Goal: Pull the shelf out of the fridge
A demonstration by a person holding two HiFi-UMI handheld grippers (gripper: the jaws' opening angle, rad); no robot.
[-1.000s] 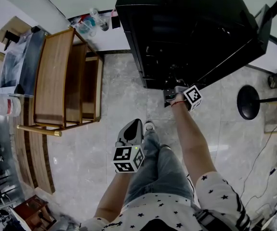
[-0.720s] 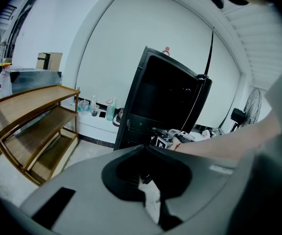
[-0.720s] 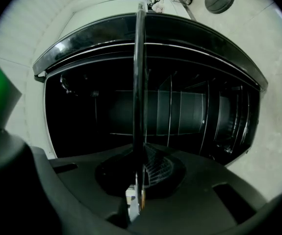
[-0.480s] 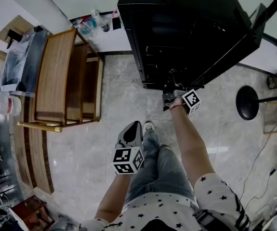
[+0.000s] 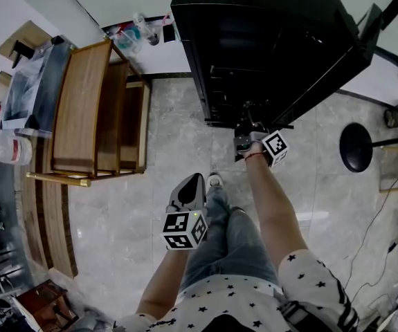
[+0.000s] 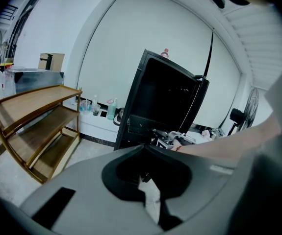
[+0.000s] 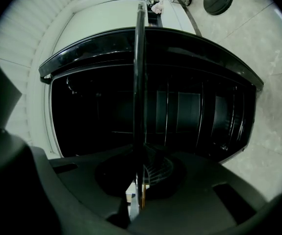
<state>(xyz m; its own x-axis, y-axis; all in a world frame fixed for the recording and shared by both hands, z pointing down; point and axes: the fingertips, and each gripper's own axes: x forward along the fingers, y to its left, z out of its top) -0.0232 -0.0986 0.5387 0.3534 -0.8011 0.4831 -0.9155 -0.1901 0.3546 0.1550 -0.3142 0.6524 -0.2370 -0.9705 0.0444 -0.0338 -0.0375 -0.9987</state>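
Grey tiled floor (image 5: 171, 151) lies before the open black fridge (image 5: 275, 47), with a wooden rack (image 5: 81, 109) at your left and a fan base (image 5: 356, 147) at your right. Your right gripper (image 5: 248, 126) is clamped on the wire shelf (image 7: 140, 82) edge at the fridge mouth. Your left gripper (image 5: 196, 178), jaws together and empty, hangs over open floor.

Open floor (image 5: 174, 144) between wooden rack (image 5: 81, 109) and fridge (image 5: 268, 40), fan base (image 5: 356, 147) beside its open door

The person wears a white short-sleeved top (image 5: 254, 303) scattered with small dark stars, and blue-grey jeans (image 5: 226, 247). Just behind the right gripper (image 5: 246, 133), a thin red band (image 5: 255, 151) circles the wrist. The right gripper and the left gripper (image 5: 196, 177) have grey moulded shells. Each carries a marker cube (image 5: 183, 229) of black-and-white squares at its rear.
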